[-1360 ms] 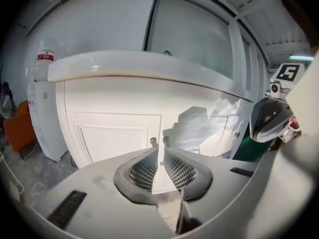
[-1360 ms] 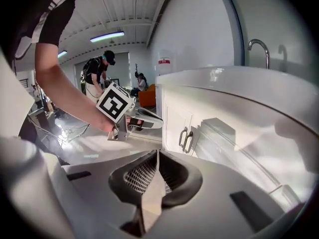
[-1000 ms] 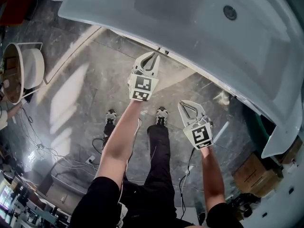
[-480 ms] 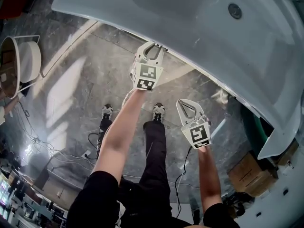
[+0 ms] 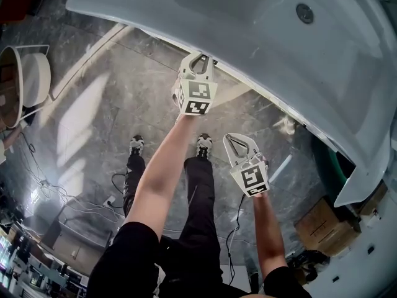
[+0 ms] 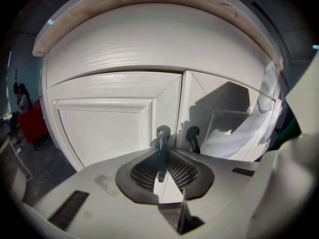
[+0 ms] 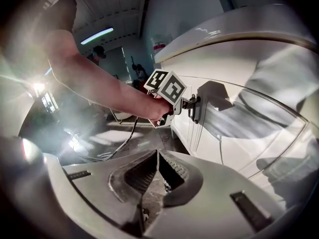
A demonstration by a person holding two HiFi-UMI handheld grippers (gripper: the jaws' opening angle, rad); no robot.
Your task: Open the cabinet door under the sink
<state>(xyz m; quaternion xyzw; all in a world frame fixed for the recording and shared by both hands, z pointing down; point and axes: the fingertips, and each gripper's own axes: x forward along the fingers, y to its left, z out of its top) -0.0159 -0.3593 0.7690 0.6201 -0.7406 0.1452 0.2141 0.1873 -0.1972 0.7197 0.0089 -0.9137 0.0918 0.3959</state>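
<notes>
Floor: we see a glossy grey marble floor (image 5: 111, 104) filling most of the head view, with loose black cables (image 5: 43, 185) at its lower left.
Sink: a white ceramic sink (image 5: 260, 36) runs across the top of the head view.
Cabinet: the white panelled cabinet door (image 6: 104, 128) sits under the sink, at centre left of the left gripper view. We detect no gap at its seam with the neighbouring white door (image 6: 224, 118).
Handle: the grey metal handle (image 6: 163, 132) stands at the door's right edge, just beside a second grey handle (image 6: 192, 133) on the neighbour.
Left gripper: the left gripper (image 5: 198, 59) sits at the sink's lower rim, top centre of the head view. Its jaws are clamped on the grey metal handle.
Right gripper: the right gripper (image 5: 232, 143) hangs lower right of centre, apart from the cabinet. Its jaws are pressed together with nothing between them.
Surroundings: a round white basket (image 5: 37, 82) is at the left edge and a brown cardboard box (image 5: 322, 225) at the lower right.
</notes>
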